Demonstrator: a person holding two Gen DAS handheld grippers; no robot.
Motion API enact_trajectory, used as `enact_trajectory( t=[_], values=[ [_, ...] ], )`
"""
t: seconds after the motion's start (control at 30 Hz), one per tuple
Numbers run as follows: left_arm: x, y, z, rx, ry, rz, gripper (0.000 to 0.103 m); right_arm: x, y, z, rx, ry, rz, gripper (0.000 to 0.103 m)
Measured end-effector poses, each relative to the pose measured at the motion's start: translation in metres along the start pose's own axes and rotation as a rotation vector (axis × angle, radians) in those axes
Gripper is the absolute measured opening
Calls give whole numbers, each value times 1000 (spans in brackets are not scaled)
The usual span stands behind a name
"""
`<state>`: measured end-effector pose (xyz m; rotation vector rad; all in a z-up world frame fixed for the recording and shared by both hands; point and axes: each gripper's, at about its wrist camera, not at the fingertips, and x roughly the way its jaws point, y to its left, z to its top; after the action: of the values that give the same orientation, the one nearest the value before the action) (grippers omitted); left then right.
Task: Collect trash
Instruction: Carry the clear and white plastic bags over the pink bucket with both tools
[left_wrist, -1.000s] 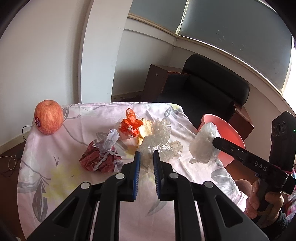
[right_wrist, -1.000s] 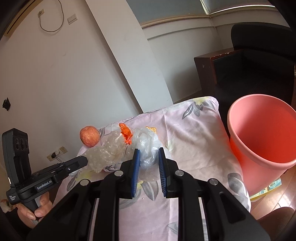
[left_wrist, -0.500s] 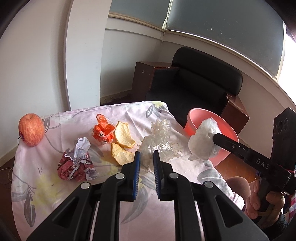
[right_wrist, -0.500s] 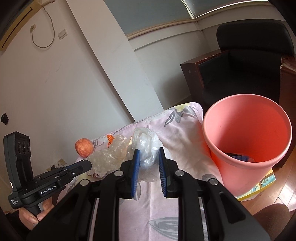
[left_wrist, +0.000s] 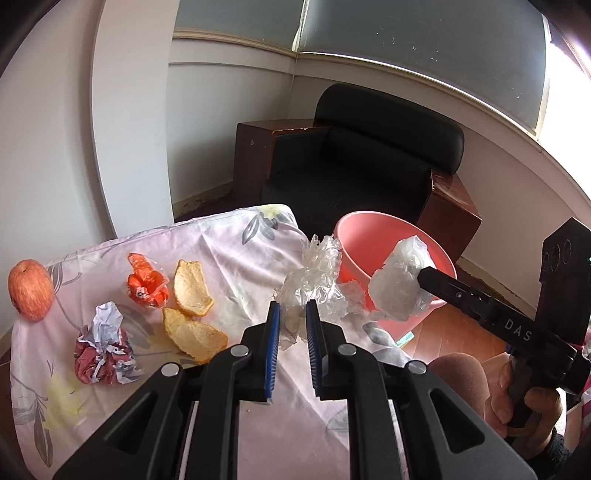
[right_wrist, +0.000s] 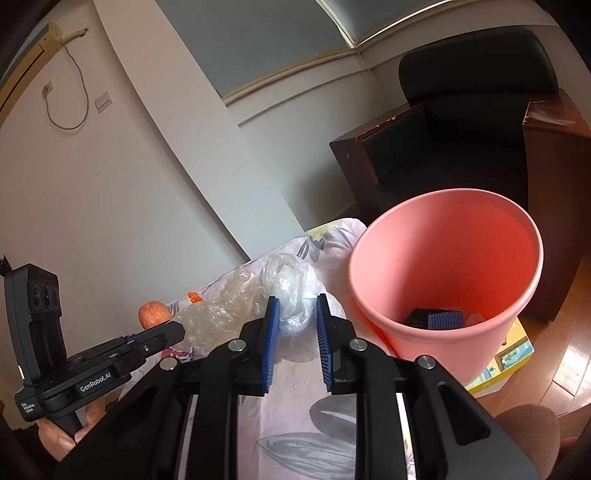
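Both tongs, left gripper (left_wrist: 291, 319) and right gripper (right_wrist: 295, 317), each clamp a clear plastic wad (left_wrist: 312, 291) (right_wrist: 291, 291) near the pink bin (right_wrist: 443, 258), while peels (left_wrist: 192, 286), wrappers (left_wrist: 146, 286) and crumpled paper (left_wrist: 103, 350) lie uncollected.

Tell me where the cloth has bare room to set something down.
Bare cloth lies in front of the orange peels, near the left gripper, and behind the red wrapper toward the far edge. The crowded part runs from the apple past the crumpled paper.

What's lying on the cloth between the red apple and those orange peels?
In the left wrist view, an orange wrapper and a crumpled red-and-white paper ball lie between the apple and the orange peels.
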<state>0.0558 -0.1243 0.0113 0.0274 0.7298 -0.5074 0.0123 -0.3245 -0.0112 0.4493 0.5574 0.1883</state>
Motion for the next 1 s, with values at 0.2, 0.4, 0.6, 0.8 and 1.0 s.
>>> enact_trajectory(
  t=[0.2,0.4,0.6,0.8,1.0],
  values=[
    [9,-20,6,36,-2,-17,13,-10,-17,9,17,-41,-34,21],
    [21,-36,13,59,1,-36,13,-17,-38,20,44,-79,-74,21],
    [32,-52,25,80,-10,-50,13,-24,-62,35,56,-122,-124,21],
    [48,-70,38,99,-18,-74,13,-27,-94,45,98,-140,-177,21],
    [71,-86,45,117,-2,-97,13,-19,-115,43,142,-126,-205,21]
  ],
)
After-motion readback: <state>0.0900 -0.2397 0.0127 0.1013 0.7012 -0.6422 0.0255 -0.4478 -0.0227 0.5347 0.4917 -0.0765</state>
